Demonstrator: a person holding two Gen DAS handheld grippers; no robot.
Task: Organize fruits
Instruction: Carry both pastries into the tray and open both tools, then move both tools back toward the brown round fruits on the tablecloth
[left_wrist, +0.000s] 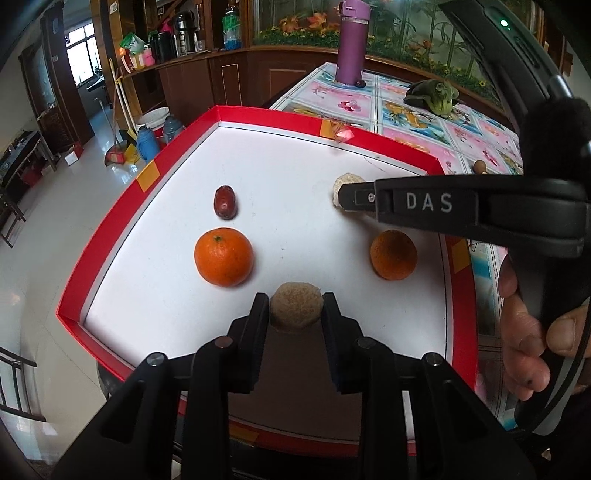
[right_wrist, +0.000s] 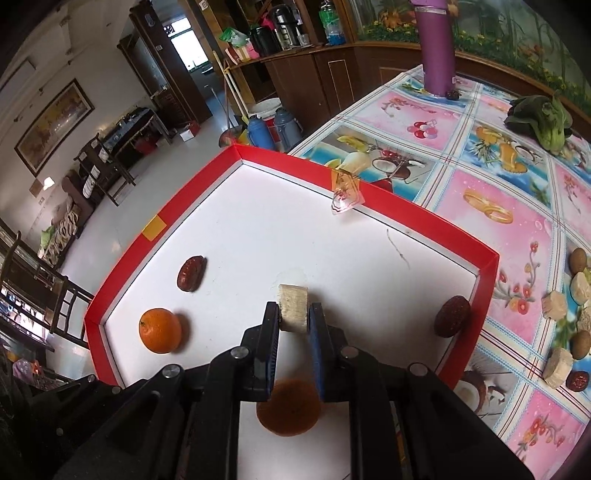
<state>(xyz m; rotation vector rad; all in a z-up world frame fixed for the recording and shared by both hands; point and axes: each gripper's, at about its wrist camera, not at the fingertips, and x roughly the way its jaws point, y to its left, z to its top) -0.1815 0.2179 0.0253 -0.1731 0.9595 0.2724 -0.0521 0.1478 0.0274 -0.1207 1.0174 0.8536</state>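
The left gripper reaches low over the red-walled white tray, its fingers clamped on a round, rough tan puck near the front edge. The right gripper, held in a hand, pinches a pale fibrous block mid-tray, between a glossy orange and a wrinkled red date.

Date behind orange, in tray

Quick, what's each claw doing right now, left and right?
Left claw: shut on a round beige piece.
Right claw: shut on a pale block, above the tray.
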